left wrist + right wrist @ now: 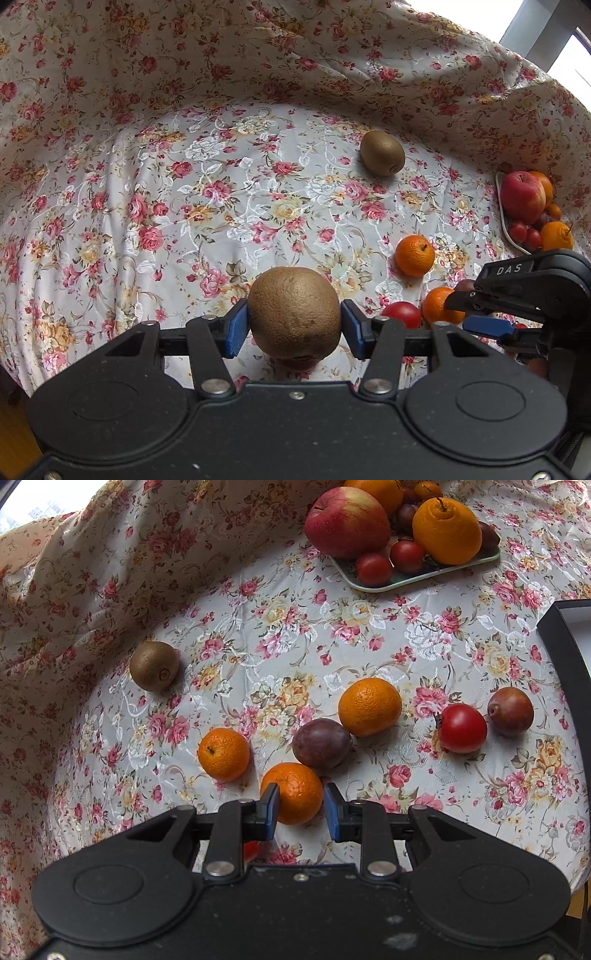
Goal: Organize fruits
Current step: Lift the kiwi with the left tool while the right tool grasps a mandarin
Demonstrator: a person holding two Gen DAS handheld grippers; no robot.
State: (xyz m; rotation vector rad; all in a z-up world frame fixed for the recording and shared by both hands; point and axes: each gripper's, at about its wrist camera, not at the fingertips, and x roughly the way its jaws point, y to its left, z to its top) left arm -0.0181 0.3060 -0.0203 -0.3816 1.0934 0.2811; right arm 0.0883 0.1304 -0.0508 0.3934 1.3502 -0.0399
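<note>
My left gripper (pixel 294 326) is shut on a brown kiwi (pixel 293 306), its blue pads pressing both sides, lifted above the floral cloth. A second kiwi (pixel 382 152) lies farther off on the cloth. My right gripper (pixel 301 803) points down over a mandarin (pixel 299 794) that rests on the cloth. Its jaws stand a little wider than the fruit, with a gap at the right pad (pixel 332 805). In the left wrist view the right gripper (pixel 491 314) shows at the right edge, above loose fruit.
A pale green tray (pixel 373 586) at the back holds an apple (pixel 347 522), oranges and small tomatoes. Two more mandarins (pixel 223 754), two plums (pixel 321 743) and a tomato (pixel 461 728) lie loose. A black box (pixel 563 638) stands at the right edge. The cloth rises in folds at the left.
</note>
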